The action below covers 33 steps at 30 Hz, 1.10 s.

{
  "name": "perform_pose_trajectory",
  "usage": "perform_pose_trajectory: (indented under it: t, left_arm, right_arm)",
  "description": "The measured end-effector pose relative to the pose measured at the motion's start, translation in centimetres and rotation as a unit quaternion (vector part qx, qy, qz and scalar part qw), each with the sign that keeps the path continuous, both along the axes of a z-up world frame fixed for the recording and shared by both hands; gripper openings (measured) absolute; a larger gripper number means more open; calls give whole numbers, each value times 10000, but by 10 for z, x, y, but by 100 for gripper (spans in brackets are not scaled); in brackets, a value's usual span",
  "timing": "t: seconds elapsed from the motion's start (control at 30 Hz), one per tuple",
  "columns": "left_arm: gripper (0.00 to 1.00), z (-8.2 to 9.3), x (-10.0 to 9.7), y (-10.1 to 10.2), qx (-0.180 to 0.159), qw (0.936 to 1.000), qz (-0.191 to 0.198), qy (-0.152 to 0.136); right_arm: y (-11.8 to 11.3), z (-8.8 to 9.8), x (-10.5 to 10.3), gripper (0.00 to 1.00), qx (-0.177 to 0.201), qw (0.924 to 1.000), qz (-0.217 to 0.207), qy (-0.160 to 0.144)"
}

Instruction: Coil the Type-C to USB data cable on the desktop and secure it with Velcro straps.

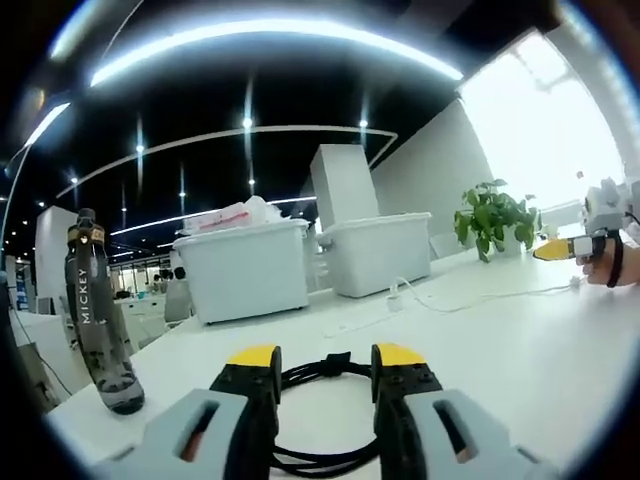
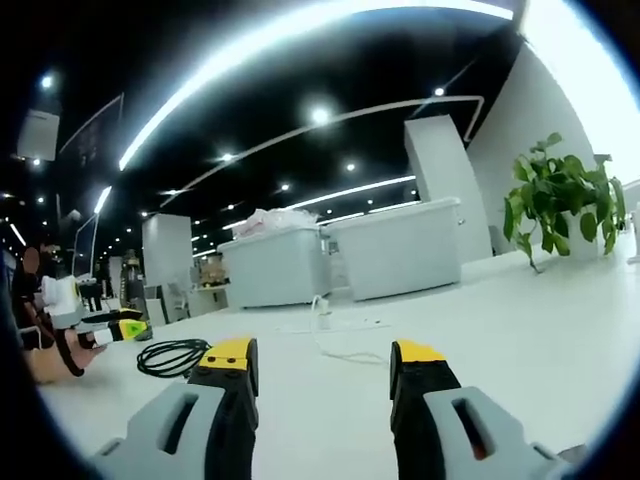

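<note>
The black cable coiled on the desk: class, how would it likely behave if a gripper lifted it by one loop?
The cable lies in loose, thin loops, so it is probably floppy and would sag. It looks light. No strap shows clearly around it, so the coil may spring apart.

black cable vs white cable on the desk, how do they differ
The black cable is gathered into a coil; the white cable trails loosely across the white desk. The black cable lies between the left tool's open jaws; the white cable lies farther back, near the white bins. The black cable looks thicker. Both rest flat on the desk.
</note>
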<state>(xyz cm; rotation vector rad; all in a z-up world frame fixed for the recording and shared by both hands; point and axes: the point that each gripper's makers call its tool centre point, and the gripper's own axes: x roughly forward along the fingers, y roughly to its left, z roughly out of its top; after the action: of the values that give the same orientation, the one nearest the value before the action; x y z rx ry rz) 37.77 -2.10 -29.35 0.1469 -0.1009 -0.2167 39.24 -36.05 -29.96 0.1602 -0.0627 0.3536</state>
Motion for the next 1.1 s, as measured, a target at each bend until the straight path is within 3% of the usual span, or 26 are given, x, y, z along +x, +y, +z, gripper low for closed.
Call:
perform_pose_trajectory:
  t: [0.27,1.1]
  left_arm:
    - [40,-4,1,-7,93,9999,-94,22]
    - [40,-10,3,-7,135,9997,-106,164]
  right_arm:
    - [10,-3,-2,56,-285,9996,48,-37]
    - [12,-10,-1,55,-295,9995,78,107]
